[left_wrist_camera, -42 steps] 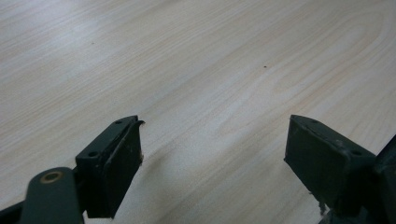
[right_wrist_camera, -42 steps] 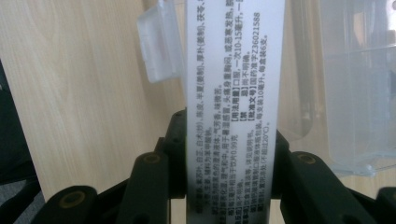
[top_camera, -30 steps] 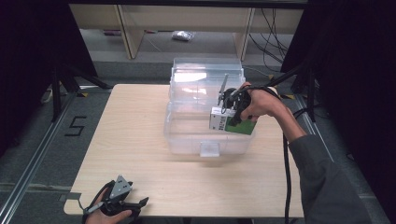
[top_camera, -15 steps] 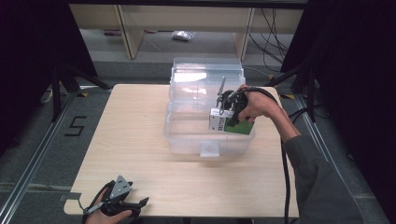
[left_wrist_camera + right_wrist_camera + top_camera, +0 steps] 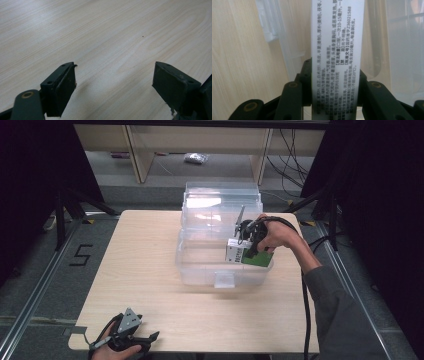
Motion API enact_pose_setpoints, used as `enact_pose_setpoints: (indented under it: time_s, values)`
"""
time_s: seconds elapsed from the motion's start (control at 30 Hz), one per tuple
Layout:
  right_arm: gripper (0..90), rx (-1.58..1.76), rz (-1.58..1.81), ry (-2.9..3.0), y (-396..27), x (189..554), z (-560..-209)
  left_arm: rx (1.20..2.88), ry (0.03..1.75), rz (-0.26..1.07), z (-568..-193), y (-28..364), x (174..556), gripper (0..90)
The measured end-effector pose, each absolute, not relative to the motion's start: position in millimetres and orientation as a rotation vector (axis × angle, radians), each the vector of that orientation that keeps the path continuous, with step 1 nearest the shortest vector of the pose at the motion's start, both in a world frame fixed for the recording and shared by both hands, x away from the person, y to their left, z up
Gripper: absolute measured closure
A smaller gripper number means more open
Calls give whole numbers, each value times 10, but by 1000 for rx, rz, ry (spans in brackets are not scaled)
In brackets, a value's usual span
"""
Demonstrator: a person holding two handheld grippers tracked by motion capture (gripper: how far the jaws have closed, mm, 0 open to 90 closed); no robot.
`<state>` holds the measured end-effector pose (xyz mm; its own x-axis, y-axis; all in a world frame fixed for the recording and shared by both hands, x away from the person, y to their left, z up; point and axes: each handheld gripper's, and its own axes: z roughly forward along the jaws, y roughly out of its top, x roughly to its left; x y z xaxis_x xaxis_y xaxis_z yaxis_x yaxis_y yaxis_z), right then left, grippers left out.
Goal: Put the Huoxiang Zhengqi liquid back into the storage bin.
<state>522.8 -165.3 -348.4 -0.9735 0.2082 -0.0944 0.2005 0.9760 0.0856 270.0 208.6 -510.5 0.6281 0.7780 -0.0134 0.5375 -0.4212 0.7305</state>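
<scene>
Right gripper [image 5: 246, 251] fingers pinching white-and-green medicine box [image 5: 250, 256] over clear plastic bin [image 5: 200, 270]; left gripper [image 5: 134, 340] fingers spread above desk [image 5: 140, 260].

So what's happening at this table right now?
A person is working with a gripper in each hand. The right gripper is clamped on a small white and green box and holds it over the open clear plastic bin, at its right end. The left gripper rests open at the near left corner of the wooden table, holding nothing. The bin's lid stands open at the back.
</scene>
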Motion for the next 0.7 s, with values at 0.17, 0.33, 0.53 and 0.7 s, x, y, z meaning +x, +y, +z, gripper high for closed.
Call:
enact_pose_setpoints:
  time_s: [0.17,0.33,0.53,0.7]
  values:
    - [647,288,142,3018,-1670,5238,-3507,2128,1027,428,-5104,2087,2699,181]
    - [646,322,136,3035,-1679,5223,-3574,2128,1032,432,-5114,2085,2705,181]
    - [645,305,125,3046,-1693,5233,-3646,2132,1031,437,-5110,2090,2705,181]
    - [645,271,148,3048,-1692,5261,-3689,2132,1031,438,-5110,2089,2705,181]
